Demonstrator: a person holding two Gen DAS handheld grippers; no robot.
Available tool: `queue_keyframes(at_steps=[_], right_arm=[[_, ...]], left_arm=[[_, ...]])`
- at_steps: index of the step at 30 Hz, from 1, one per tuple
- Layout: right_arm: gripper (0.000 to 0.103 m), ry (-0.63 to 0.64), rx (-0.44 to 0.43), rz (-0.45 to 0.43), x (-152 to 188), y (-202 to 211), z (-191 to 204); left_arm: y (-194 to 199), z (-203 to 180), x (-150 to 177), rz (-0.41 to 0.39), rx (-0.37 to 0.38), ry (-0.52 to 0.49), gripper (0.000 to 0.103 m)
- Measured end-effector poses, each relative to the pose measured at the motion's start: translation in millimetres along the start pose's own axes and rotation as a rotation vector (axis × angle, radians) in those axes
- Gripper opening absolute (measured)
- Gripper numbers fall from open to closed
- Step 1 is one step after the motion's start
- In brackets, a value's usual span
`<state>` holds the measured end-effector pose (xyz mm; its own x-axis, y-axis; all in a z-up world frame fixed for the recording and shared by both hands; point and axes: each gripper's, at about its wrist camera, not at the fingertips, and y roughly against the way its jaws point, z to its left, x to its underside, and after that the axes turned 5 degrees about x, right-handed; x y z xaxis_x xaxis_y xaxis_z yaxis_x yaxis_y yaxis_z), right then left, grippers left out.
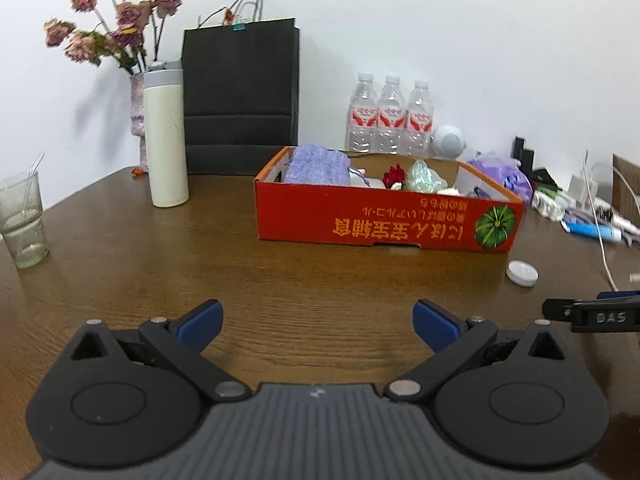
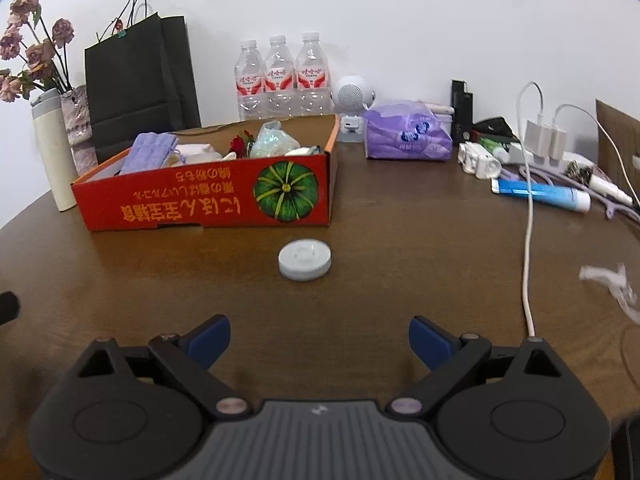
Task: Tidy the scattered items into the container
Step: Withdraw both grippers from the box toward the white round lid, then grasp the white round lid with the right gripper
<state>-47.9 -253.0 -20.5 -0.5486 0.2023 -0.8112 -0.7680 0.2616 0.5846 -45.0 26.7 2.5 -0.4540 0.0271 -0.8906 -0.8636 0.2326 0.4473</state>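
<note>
Left tongs (image 1: 318,322) spread wide above bare brown surface (image 1: 160,264), nothing between the blue pads. Right tongs (image 2: 319,340) likewise wide and empty, pointed toward a small white round disc (image 2: 305,260) lying flat on the wood.

The disc sits just in front of the red cardboard box (image 2: 200,200), near its corner with the green pumpkin print, not touching it (from the left camera the same disc (image 1: 522,273) shows off the box's right front corner).

Box (image 1: 384,220) open-topped, already holding a lilac cloth pouch (image 1: 318,168), something red (image 1: 394,176) and a pale crinkled wrapper (image 1: 424,178).

Behind the box: black paper bag (image 1: 240,96), three water bottles (image 1: 390,114), white tumbler (image 1: 165,140).

To the right, well apart: purple tissue pack (image 2: 408,134), blue tube (image 2: 540,194), white cable (image 2: 529,216).
</note>
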Motion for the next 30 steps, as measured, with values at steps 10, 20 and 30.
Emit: queue_keyframes(at_steps=[10, 20, 30], right_arm=[[0.084, 0.017, -0.026, 0.045, -34, -55, 5], [0.04, 0.066, -0.021, 0.022, -39, -64, 23], [0.038, 0.046, -0.031, -0.021, -28, -29, 27]], left_arm=[[-16, 4, 0, 0.053, -0.002, 0.013, 0.103], [-27, 11, -5, 0.073, -0.014, -0.005, 0.103], [12, 9, -4, 0.01, -0.01, -0.007, 0.103]])
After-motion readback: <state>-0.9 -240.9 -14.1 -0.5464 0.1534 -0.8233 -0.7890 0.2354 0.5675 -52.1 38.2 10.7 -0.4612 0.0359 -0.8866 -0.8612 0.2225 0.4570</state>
